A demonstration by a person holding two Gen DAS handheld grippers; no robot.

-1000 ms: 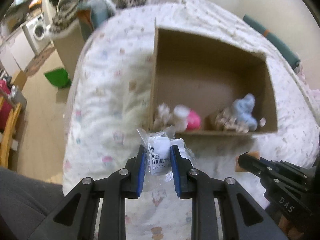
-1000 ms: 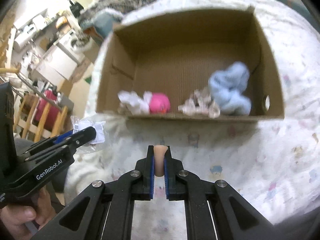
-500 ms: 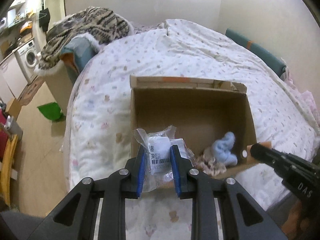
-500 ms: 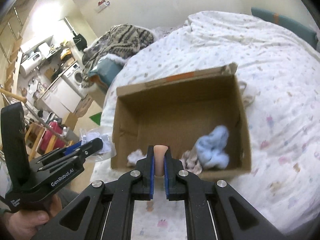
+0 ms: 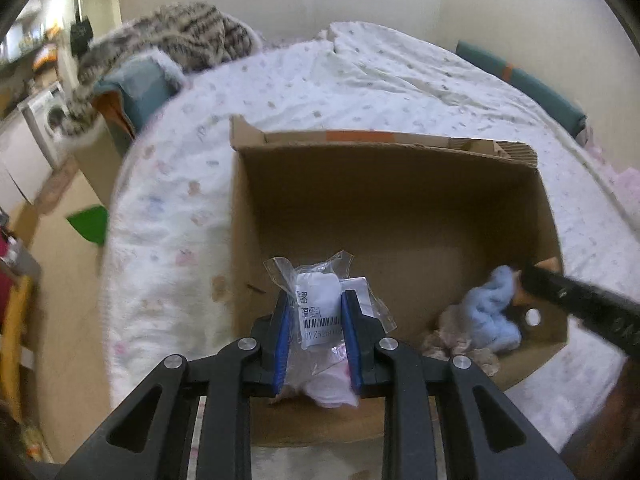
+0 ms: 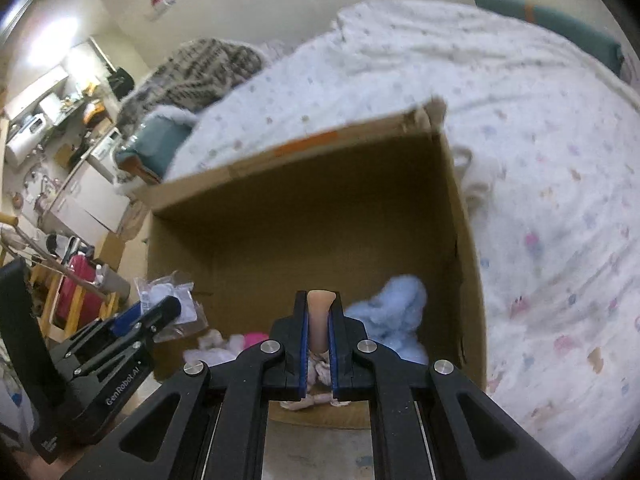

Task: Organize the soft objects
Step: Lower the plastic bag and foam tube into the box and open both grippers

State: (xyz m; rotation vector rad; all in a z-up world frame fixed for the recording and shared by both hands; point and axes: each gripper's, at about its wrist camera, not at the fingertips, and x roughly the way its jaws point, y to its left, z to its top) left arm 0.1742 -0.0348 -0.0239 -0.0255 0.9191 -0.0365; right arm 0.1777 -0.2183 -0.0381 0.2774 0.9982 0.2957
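An open cardboard box [image 5: 380, 184] [image 6: 304, 216] stands on the bed. My left gripper [image 5: 318, 312] is shut on a clear plastic packet [image 5: 320, 300] with a white barcode label and holds it over the box's near left part; the packet also shows in the right wrist view [image 6: 168, 300]. My right gripper [image 6: 319, 320] is shut on a small peach-coloured soft piece [image 6: 319, 320] and holds it over the box's near edge. A light blue fluffy item [image 5: 490, 312] [image 6: 394, 320], a beige crumpled item [image 5: 452, 344] and a pink item [image 6: 254, 338] lie in the box.
The bed [image 5: 400, 80] has a white patterned quilt. A striped blanket [image 5: 180, 40] is piled at its far left. A washing machine [image 5: 44, 124], a green item [image 5: 90, 224] and a red case [image 6: 76, 292] stand on the floor to the left.
Both grippers have risen and moved forward from in front of the box to over its near edge, each still holding its item.
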